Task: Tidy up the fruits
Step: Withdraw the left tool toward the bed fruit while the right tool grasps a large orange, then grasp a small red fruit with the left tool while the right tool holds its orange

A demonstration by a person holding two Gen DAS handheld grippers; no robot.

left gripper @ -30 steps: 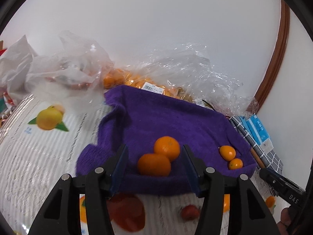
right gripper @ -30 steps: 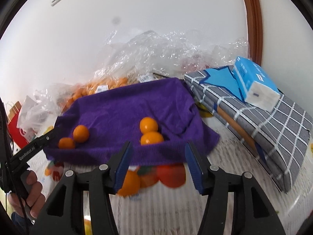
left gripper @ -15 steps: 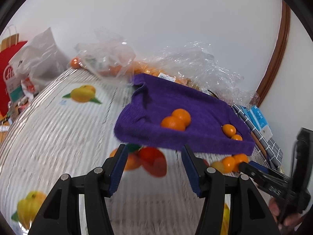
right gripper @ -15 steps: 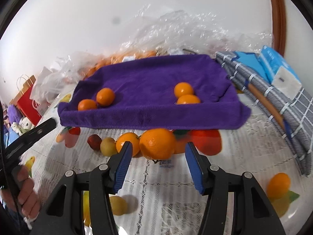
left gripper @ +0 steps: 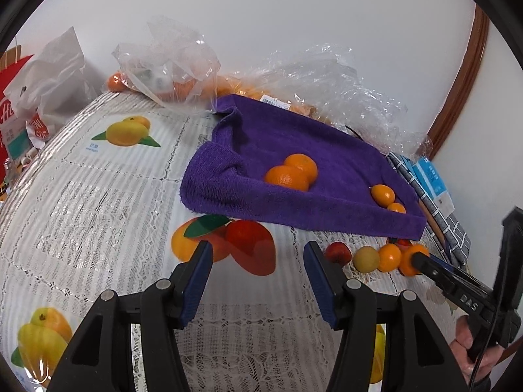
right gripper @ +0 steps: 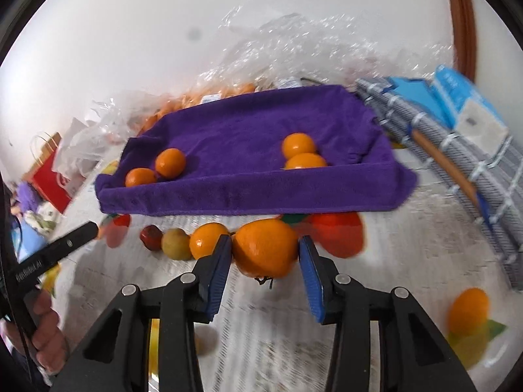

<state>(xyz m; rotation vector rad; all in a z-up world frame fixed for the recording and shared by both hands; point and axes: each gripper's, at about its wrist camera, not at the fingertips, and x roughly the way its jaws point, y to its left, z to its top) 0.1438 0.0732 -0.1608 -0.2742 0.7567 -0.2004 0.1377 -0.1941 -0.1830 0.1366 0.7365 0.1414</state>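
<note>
Compared with half a second ago, the right gripper (right gripper: 264, 254) has advanced so that the large round orange (right gripper: 265, 248) that lay just ahead of it now sits between its blue pads, both touching or nearly touching its sides; whether it is truly clamped cannot be told. The left gripper (left gripper: 258, 261) has pulled back a little and stands wide with nothing between its pads. To the left of the right gripper's orange, a smaller orange (right gripper: 206, 240), a yellowish fruit (right gripper: 176, 243) and a small red fruit (right gripper: 151, 237) lie in a row. Beyond them, the purple towel-lined tray (right gripper: 248, 192) holds two pairs of small oranges (right gripper: 170, 162). Readable writing: "DAS" on the right gripper body in the left view
</note>
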